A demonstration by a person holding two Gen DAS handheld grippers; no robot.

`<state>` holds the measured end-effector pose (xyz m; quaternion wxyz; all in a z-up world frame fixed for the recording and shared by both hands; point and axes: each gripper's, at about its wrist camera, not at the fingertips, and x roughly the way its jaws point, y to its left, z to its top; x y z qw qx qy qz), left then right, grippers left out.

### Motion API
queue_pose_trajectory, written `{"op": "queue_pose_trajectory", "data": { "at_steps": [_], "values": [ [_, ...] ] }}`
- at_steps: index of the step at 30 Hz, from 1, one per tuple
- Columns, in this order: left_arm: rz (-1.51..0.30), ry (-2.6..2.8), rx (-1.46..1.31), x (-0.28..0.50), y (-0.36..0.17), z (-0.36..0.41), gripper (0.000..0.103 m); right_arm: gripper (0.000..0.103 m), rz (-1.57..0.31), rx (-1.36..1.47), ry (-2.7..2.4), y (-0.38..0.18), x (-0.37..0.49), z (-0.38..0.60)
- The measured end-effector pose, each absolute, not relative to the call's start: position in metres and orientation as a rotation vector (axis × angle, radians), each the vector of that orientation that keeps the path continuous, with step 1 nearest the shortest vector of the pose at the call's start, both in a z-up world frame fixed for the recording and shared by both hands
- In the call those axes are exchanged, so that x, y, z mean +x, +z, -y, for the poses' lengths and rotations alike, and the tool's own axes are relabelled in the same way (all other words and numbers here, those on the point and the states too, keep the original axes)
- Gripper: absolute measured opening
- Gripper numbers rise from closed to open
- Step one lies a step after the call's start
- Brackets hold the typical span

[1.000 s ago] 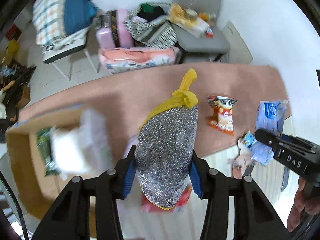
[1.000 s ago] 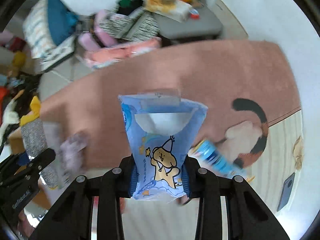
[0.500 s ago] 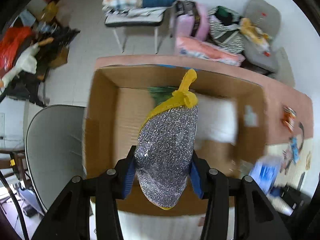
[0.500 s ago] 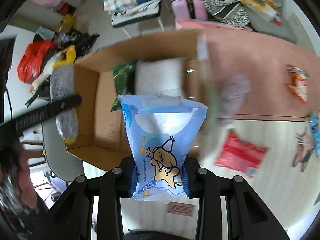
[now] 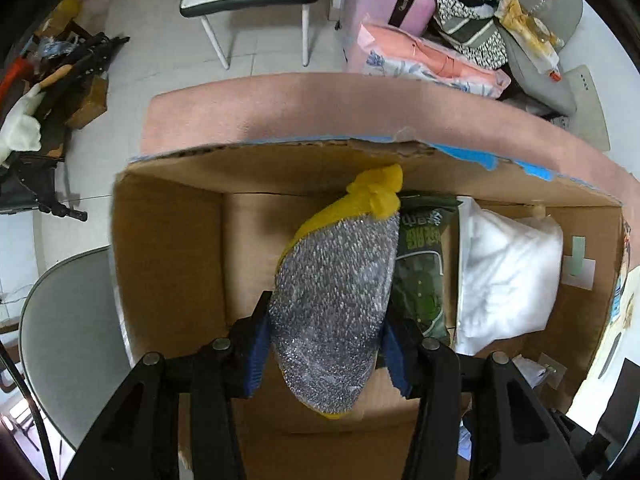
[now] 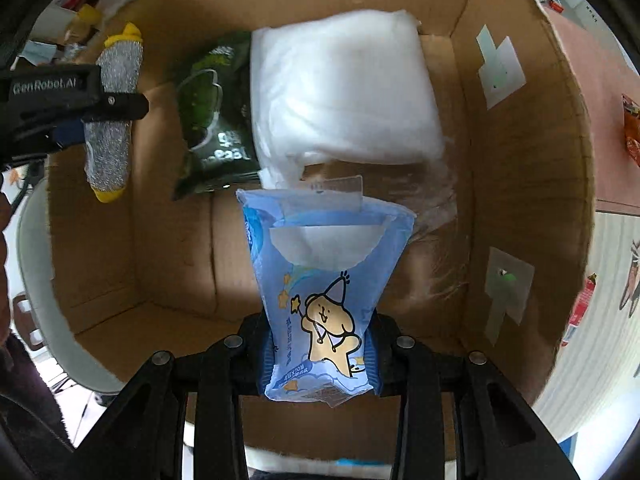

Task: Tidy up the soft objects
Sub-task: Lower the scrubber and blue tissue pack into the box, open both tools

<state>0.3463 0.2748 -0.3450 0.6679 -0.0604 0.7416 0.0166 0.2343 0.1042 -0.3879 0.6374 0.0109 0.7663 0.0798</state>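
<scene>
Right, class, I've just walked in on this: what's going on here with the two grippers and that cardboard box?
A person is packing soft things into an open cardboard box. The left gripper holds a silvery scrubber with a yellow tip above the box floor, and the right gripper holds a blue wipes pack over it. Both grippers' jaws have just been opening, but each item sits between the pads, not yet dropped. A white padded bag and a dark green packet already lie inside.

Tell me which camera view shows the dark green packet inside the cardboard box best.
The right wrist view: the green packet lies almost fully visible on the box floor, beside the white bag. In the left wrist view the packet is partly hidden behind the silver scrubber.
</scene>
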Motion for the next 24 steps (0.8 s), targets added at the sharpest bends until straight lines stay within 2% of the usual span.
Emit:
{"op": "queue_pose_trajectory", "data": {
  "at_steps": [2,3,4,5,6,7,8,11,12,13,24],
  "values": [
    [-1.706,0.045,-0.158,0.347,-0.35,-0.277,0.05,0.054,-1.765,0.001,0.16,-0.395,0.235,-0.104],
    [-1.713,0.041,-0.188,0.347,-0.351,-0.279,0.052,0.069,-1.764,-0.005,0.153,-0.395,0.235,-0.105],
    [-1.712,0.039,-0.197,0.347,-0.35,-0.281,0.059,0.085,-1.76,-0.007,0.145,-0.394,0.234,-0.106],
    [-1.702,0.043,-0.192,0.347,-0.348,-0.281,0.063,0.089,-1.753,0.001,0.152,-0.391,0.233,-0.107],
    [-1.686,0.048,-0.183,0.346,-0.344,-0.282,0.074,0.089,-1.751,0.0,0.154,-0.39,0.232,-0.108],
    [-1.674,0.051,-0.175,0.345,-0.339,-0.283,0.081,0.089,-1.752,-0.003,0.154,-0.39,0.235,-0.102],
    [-1.666,0.052,-0.174,0.344,-0.336,-0.283,0.082,0.089,-1.755,-0.001,0.159,-0.387,0.234,-0.103],
    [-1.646,0.048,-0.189,0.338,-0.324,-0.285,0.094,0.091,-1.748,-0.005,0.162,-0.38,0.236,-0.101],
    [-1.636,0.051,-0.192,0.336,-0.321,-0.286,0.097,0.098,-1.742,-0.008,0.163,-0.377,0.235,-0.101],
    [-1.624,0.057,-0.191,0.332,-0.316,-0.287,0.098,0.103,-1.735,-0.009,0.162,-0.375,0.235,-0.103],
    [-1.482,0.114,-0.151,0.265,-0.271,-0.276,0.1,0.103,-1.562,-0.048,0.1,-0.317,0.225,-0.092]
  ]
}}
